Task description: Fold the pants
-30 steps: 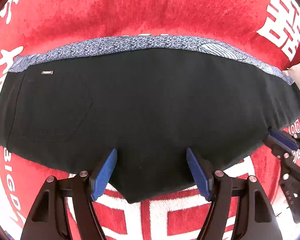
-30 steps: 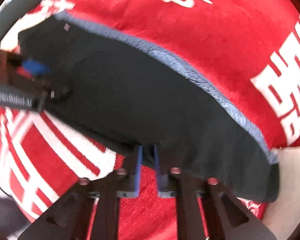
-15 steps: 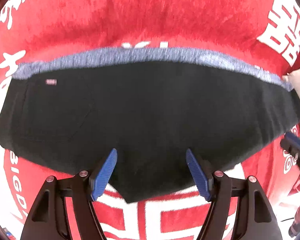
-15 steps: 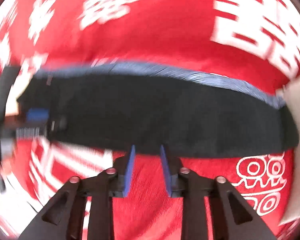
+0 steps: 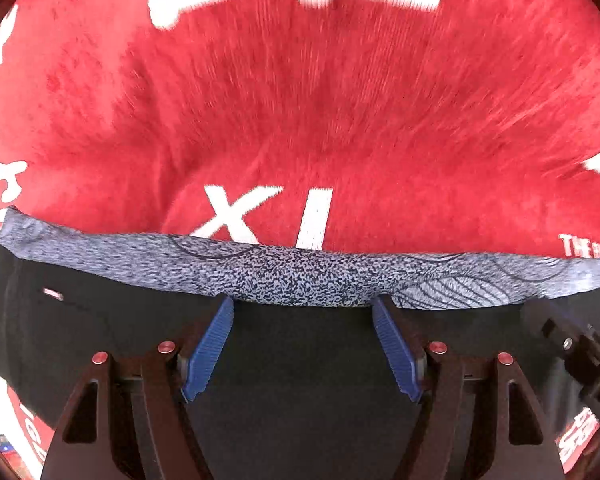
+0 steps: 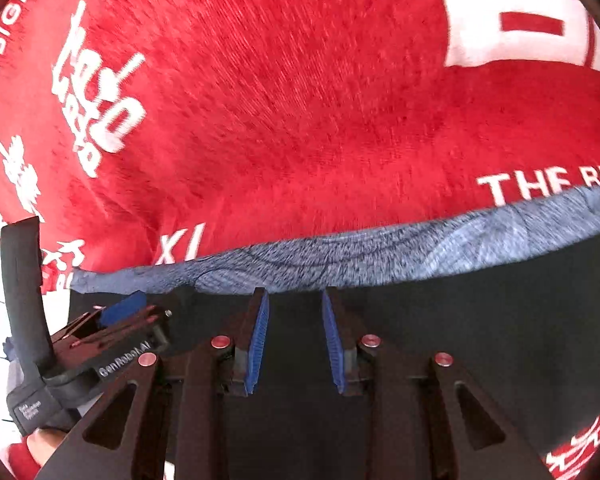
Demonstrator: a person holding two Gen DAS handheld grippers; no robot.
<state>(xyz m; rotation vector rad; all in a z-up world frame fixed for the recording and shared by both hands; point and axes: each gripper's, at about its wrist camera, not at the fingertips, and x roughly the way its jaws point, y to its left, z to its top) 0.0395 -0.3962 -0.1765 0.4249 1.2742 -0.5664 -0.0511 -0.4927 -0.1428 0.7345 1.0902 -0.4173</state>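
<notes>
Black pants (image 5: 300,360) are laid flat on a red printed blanket (image 5: 300,120), the blue-grey patterned waistband (image 5: 300,276) at the far edge

The left gripper (image 5: 302,308) is held spread wide, its jaws just widened; the right gripper (image 6: 294,300) is parted more narrowly; nothing is pinched by either, both being poised over the black fabric just below the waistband

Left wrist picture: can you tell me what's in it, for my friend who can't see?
Black pants with a speckled blue-grey waistband lie on a red blanket with white writing. The left tool hangs above them, blue pads open, holding nothing, and the right tool peeks in at the right.
</notes>
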